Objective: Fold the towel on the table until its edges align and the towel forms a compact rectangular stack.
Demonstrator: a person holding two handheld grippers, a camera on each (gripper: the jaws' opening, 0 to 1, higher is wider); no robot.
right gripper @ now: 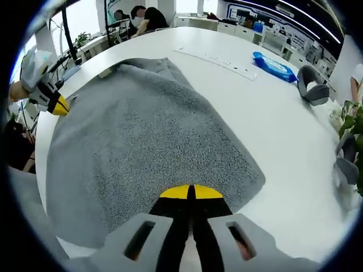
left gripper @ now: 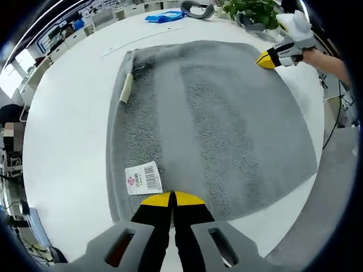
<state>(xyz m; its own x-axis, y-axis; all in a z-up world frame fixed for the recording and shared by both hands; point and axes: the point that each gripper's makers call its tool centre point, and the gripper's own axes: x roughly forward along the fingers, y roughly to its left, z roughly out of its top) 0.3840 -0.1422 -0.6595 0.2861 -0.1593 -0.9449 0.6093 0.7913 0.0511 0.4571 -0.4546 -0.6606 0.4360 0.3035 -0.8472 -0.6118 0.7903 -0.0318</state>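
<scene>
Soft, limp grey towel [left gripper: 221, 130] spread near the surface's [left gripper: 74, 141] edge; left gripper [left gripper: 172, 199] and right gripper [right gripper: 190, 192], jaws closed, apparently pinch adjacent corners, the proper holds.

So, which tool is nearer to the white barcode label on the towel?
Left. The left tool is pinched on the towel edge right beside the barcode label; the right tool is at the towel's opposite edge.

Both cameras are looking down closely at the same grey towel [left gripper: 210, 130] on the white desk [left gripper: 74, 130] from opposite corners, each catching the other gripper at its frame's upper edge.
</scene>
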